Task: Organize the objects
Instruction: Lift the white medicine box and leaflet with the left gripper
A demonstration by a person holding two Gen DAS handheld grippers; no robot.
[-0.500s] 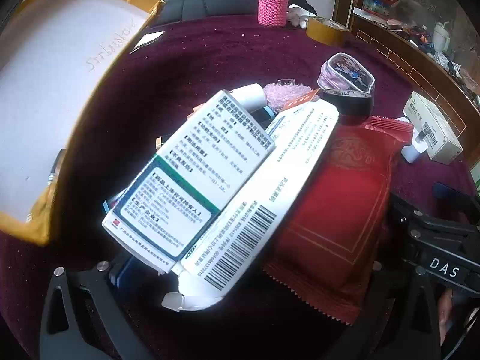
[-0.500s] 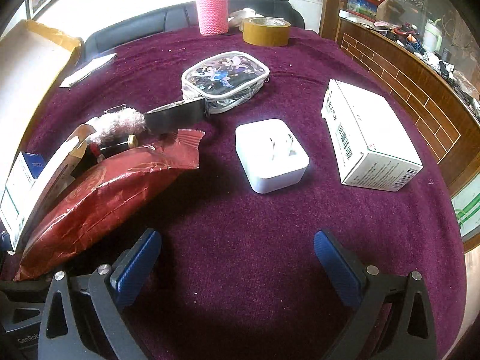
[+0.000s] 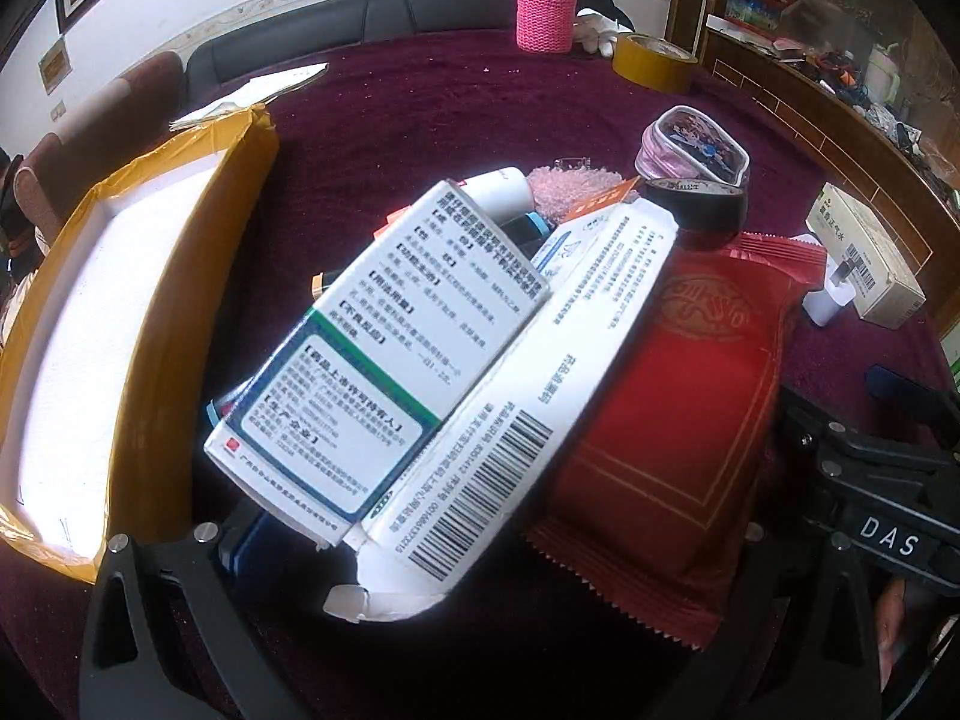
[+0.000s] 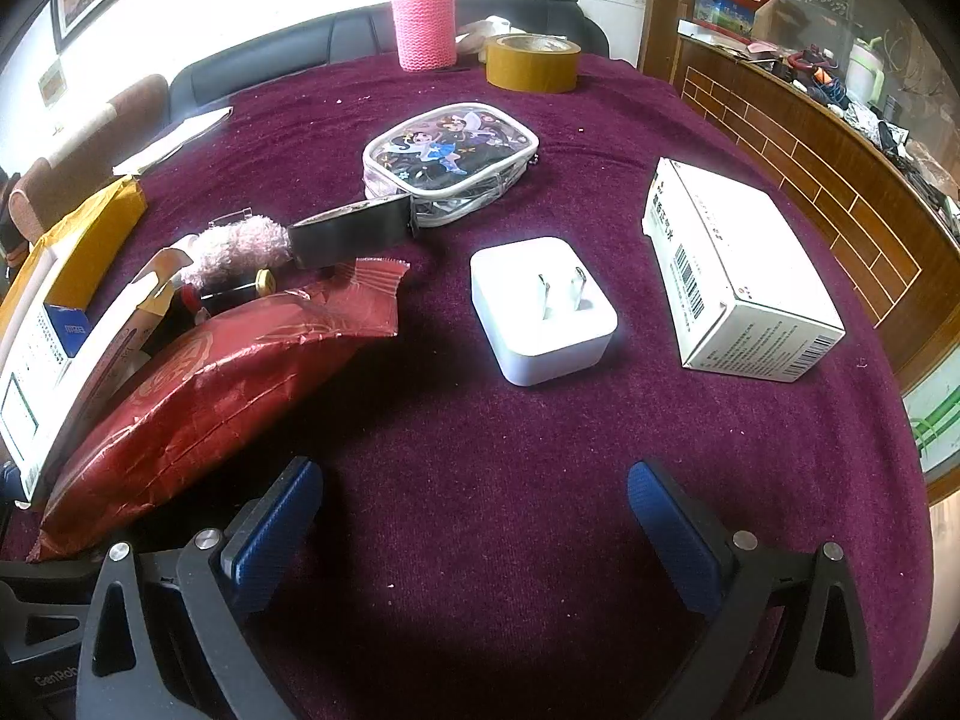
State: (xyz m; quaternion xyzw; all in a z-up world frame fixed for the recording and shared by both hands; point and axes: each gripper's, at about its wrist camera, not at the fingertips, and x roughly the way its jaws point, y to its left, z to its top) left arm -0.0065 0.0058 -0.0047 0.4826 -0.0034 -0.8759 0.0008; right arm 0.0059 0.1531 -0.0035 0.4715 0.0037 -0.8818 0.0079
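The right tongs [image 4: 474,516] are spread wide with nothing between them, above the purple surface [image 4: 480,450], near the white plug adapter [image 4: 543,309]. The left tongs [image 3: 480,570] are also released, low over a pile: a medicine box [image 3: 378,360], a long white carton [image 3: 516,396] and a red packet [image 3: 672,408] beside the yellow cardboard box [image 3: 180,300].
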